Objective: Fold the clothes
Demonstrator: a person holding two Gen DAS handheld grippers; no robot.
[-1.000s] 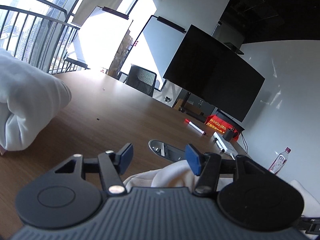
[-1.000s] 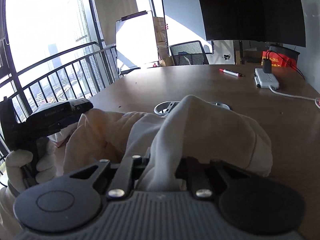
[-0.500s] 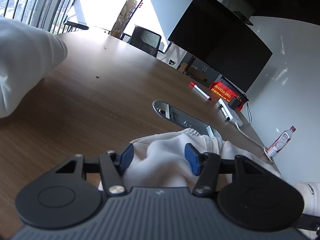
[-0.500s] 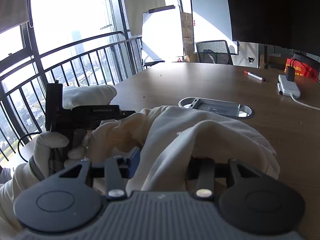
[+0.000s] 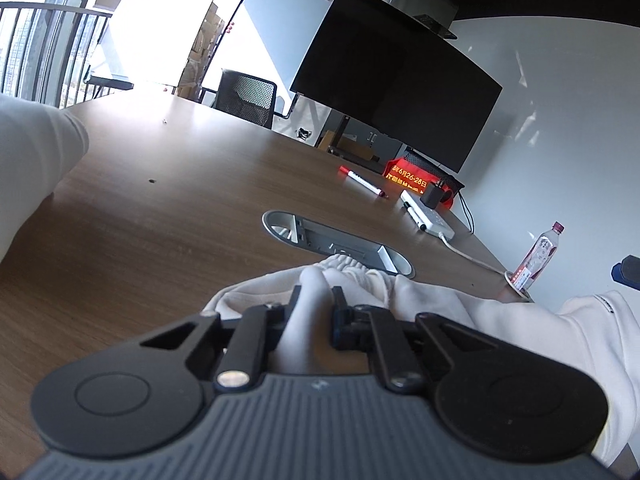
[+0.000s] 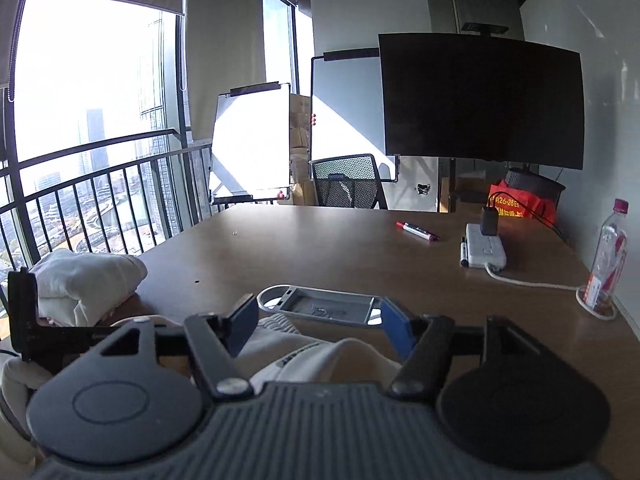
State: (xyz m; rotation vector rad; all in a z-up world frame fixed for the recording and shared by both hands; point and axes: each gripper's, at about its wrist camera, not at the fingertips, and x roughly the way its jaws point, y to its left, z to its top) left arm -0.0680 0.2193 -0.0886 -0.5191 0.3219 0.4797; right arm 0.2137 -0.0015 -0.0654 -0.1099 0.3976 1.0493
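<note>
Cream-white soft sweatshirt [image 5: 432, 300] lies bunched on the brown wooden table [image 5: 168, 216] (near its grey cable hatch [image 5: 340, 246]). Left gripper [image 5: 314, 300] pinches a fold of it; right gripper [image 6: 320, 320] hangs wide apart above.

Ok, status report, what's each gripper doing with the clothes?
Left gripper shut on cream fleece garment. Right gripper open above it. Grey cable tray just beyond.

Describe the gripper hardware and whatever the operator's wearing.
Both grippers share a grey ribbed body, two black round discs and black linkage arms with silver pivot screws. The right gripper has blue finger pads. The left gripper shows black fingers. The hand wears a white glove.
</note>
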